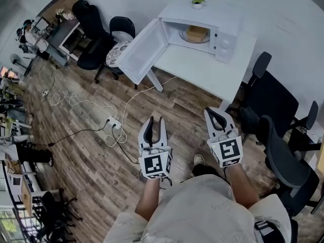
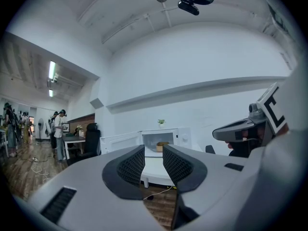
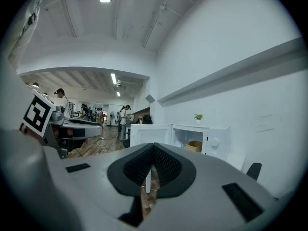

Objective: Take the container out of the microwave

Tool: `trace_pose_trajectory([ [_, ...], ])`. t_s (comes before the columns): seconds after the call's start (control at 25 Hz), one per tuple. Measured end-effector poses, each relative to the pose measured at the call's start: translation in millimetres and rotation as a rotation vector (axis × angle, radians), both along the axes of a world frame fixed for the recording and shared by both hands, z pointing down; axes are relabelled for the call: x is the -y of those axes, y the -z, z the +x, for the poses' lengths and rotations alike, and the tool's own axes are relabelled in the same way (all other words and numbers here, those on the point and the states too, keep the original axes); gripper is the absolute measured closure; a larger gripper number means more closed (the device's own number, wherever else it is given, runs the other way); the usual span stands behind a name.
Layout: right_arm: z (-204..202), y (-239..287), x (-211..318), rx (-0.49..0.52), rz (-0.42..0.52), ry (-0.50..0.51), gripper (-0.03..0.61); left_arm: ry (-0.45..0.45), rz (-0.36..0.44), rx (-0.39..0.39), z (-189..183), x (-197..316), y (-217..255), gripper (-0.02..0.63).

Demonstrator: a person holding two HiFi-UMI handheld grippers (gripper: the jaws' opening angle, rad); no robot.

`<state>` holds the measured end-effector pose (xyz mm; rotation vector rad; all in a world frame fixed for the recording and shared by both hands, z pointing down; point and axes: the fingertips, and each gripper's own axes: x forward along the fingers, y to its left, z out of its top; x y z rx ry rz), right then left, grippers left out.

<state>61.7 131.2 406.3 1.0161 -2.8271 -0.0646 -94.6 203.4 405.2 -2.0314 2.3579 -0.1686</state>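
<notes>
Head view has the microwave (image 1: 223, 22) standing on a white table (image 1: 202, 72), its door (image 1: 144, 49) swung wide open. The tan container (image 1: 197, 33) sits inside the microwave, untouched. My left gripper (image 1: 154, 119) is well short of the microwave, over the wood floor (image 1: 91, 151), jaws spread with nothing between them. My right gripper (image 1: 215, 110) is equally far from the microwave, jaws pressed together and empty. A small potted plant (image 1: 197, 1) stands on top of the microwave.

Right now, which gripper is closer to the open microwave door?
Left. The left gripper lines up with the microwave door, well short of it; the right gripper sits farther off to its right.
</notes>
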Motion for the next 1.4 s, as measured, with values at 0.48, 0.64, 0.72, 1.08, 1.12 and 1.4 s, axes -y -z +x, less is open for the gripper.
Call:
trace_pose_trajectory([
  [0.48, 21, 8, 72, 0.027, 0.006, -0.028, 0.565, -0.047, 0.012, 0.026, 25, 84, 11, 0.495],
  [0.64, 26, 8, 84, 0.037, -0.005, -0.045, 0.565, -0.061, 0.008, 0.029, 30, 97, 13, 0.495],
  [0.72, 27, 7, 87, 0.035, -0.007, -0.049, 0.565, -0.067, 0.008, 0.030, 32, 102, 14, 0.495],
  [1.08, 18, 1, 113, 0.010, -0.012, -0.089, 0.565, -0.109, 0.003, 0.008, 22, 135, 2, 0.494],
  [1.12, 16, 0, 117, 0.007, -0.012, -0.095, 0.565, -0.115, 0.002, 0.006, 20, 141, 1, 0.495],
  [1.4, -5, -2, 150, -0.025, -0.012, -0.132, 0.565, -0.165, -0.001, -0.012, 0, 184, -3, 0.494],
])
